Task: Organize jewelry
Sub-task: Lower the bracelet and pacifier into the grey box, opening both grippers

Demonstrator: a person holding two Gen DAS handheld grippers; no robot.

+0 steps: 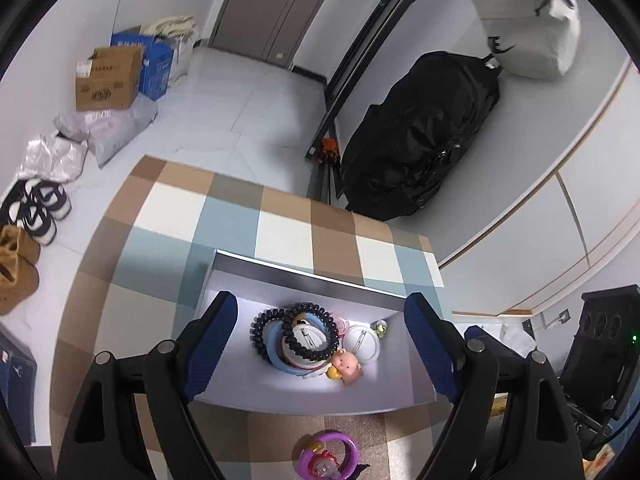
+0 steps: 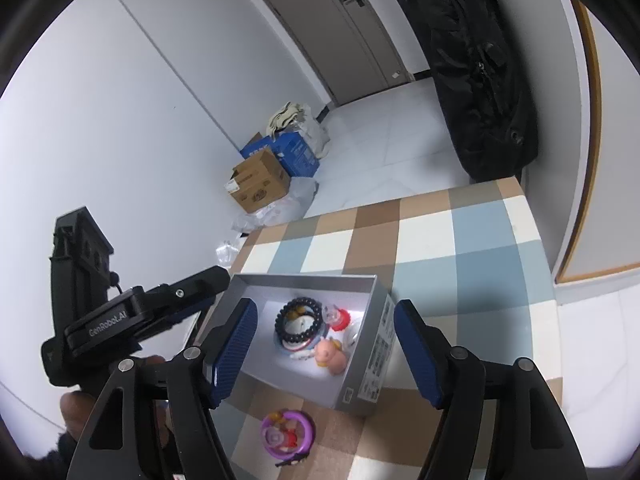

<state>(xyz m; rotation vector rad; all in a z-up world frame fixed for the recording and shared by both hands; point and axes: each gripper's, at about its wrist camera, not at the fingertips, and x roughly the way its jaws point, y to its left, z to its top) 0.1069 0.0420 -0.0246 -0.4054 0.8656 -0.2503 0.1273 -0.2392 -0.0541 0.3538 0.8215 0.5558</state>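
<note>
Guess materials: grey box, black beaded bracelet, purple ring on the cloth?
Grey box: looks like matte cardboard, thin folded walls and a printed label on its side. Black beaded bracelet: glossy round beads, plastic or polished stone, cannot tell which. Purple ring: smooth, shiny, likely moulded plastic.

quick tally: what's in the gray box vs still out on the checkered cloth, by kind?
In the gray box:
black bead bracelet: 1
blue and pink bangles: cannot count, stacked
pink pig figure: 1
white round badge: 1
On the cloth:
purple ring toy: 1
Total clearly separable: 4, plus bangles.
</note>
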